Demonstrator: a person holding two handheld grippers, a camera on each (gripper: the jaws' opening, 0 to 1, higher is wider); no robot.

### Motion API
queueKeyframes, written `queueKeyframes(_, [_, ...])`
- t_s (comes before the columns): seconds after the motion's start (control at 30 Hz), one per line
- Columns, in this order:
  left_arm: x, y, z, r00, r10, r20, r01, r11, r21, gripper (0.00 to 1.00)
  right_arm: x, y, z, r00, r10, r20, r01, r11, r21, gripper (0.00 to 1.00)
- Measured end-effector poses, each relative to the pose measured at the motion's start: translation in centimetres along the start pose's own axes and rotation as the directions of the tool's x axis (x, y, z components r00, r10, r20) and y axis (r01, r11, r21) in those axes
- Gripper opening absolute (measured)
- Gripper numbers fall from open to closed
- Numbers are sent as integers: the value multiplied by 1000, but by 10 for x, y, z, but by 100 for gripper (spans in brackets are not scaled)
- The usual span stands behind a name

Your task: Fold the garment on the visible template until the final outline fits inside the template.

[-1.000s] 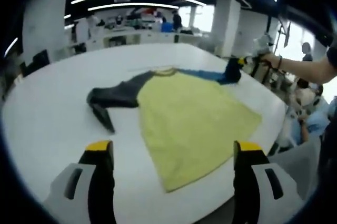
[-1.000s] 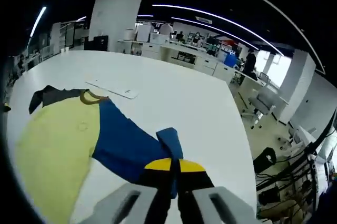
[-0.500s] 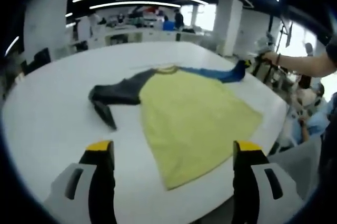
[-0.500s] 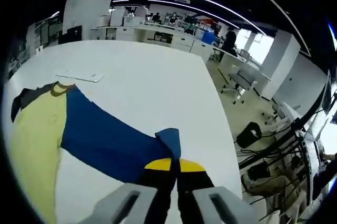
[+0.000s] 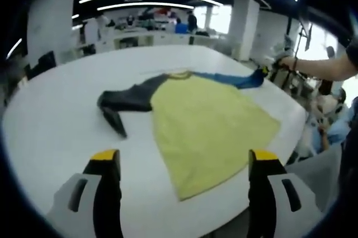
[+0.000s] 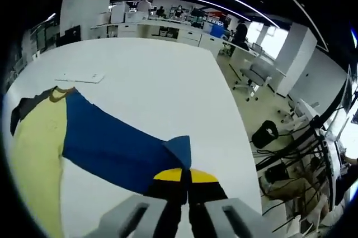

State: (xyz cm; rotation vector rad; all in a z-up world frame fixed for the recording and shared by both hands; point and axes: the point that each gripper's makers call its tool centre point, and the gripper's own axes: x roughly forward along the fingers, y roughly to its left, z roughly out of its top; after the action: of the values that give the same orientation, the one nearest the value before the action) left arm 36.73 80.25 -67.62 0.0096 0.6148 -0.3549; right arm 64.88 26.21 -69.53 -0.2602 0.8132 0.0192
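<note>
A long-sleeved shirt lies spread on the white table. Its yellow body is in the middle, a dark grey sleeve bends off to the left, and a blue sleeve stretches away to the right. My left gripper hovers open above the near table edge, short of the hem, holding nothing. My right gripper is shut on the cuff of the blue sleeve, which runs taut back to the yellow body. A pale flat rectangle lies on the table beyond the collar.
The table edge runs close behind my right gripper, which a person's hand holds. Past it on the floor are an office chair, a dark bin and cables. People sit at the right. Desks line the far wall.
My right gripper has drawn the blue sleeve's cuff outward toward the table edge, and the sleeve now lies longer and straighter. The left gripper has hardly moved.
</note>
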Motion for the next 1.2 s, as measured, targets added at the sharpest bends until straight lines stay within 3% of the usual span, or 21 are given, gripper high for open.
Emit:
queueKeyframes(0.17, [-2, 0, 3, 1000, 1, -3, -1, 1000, 7, 92, -2, 17, 14, 998, 52, 24, -53, 998, 44, 0])
queueKeyframes(0.33, [-3, -5, 8, 1000, 3, 8, -3, 1000, 6, 92, -10, 40, 25, 995, 91, 43, -92, 996, 21, 0])
queueKeyframes(0.47, [-4, -9, 5, 1000, -4, -15, 4, 1000, 0, 92, -3, 51, 38, 991, 124, 52, -125, 992, 25, 0])
queueKeyframes(0.6, [-6, -13, 8, 1000, -8, -13, 9, 1000, 8, 93, -16, 74, 43, 987, 147, 58, -148, 989, 11, 0])
queueKeyframes(0.8, [-9, -11, 11, 1000, -13, 2, 13, 1000, 7, 93, -4, 90, 60, 980, 187, 64, -188, 982, 11, 0])
queueKeyframes(1.2, [-11, -3, 9, 1000, -11, 7, 11, 1000, 2, 94, -24, 157, 73, 955, 281, 90, -283, 959, 4, 0])
